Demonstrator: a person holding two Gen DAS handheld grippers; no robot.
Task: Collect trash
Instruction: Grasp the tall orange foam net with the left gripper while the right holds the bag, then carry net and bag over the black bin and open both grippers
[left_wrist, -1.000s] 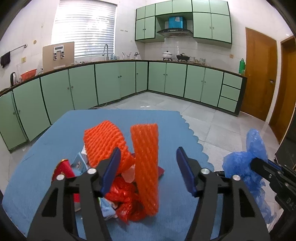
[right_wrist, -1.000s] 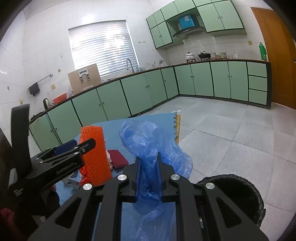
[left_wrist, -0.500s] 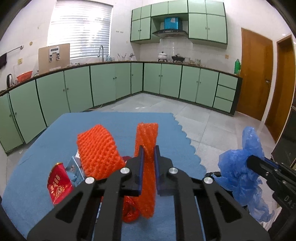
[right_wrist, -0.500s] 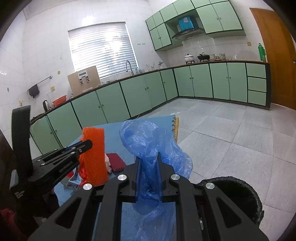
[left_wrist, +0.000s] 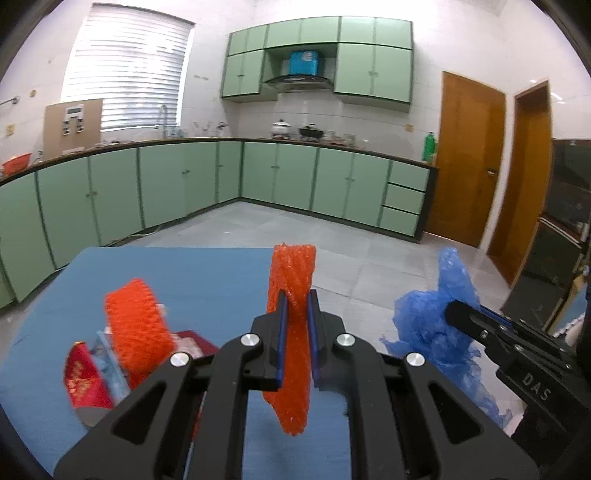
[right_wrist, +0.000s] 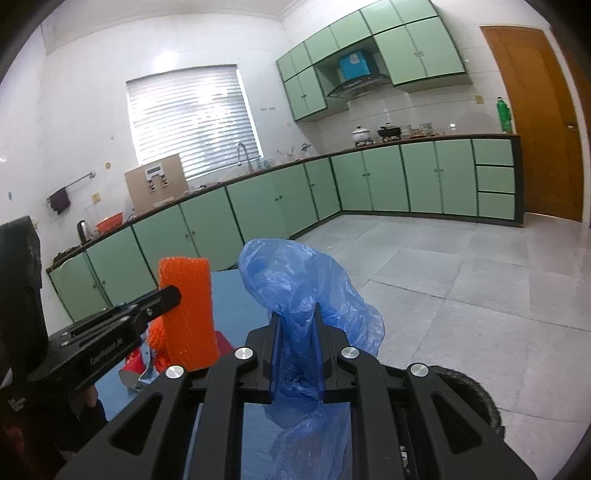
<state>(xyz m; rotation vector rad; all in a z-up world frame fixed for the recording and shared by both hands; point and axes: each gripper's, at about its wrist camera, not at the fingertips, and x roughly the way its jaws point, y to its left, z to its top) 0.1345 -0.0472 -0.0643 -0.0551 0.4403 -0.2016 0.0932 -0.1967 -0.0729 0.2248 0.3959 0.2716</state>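
While the left claw pinches an orange foam net sleeve betw. its blue pads, the sleeve hangs upright, its top above the fingertips and its lower end dangling clear above the blue bench. From the right wrist view the same sleeve shows as a flat orange slab at the tip of the left claw, left of the blue plastic bag.

Right claw is clamped on that crumpled blue plastic bag; bag balloons above the fingers and trails down below them. In the left view the bag sits right of the held sleeve, at the tip of the right claw, off the bench edge.

Rest of the trash lies on the bench, left of the held sleeve: a second orange foam net standing curled, a red packet w/ gold print just left of it, a light-blue wrapper betw. the two, and a dark red piece behind.

A black bin shows low, right of the bag, on the tiled floor.
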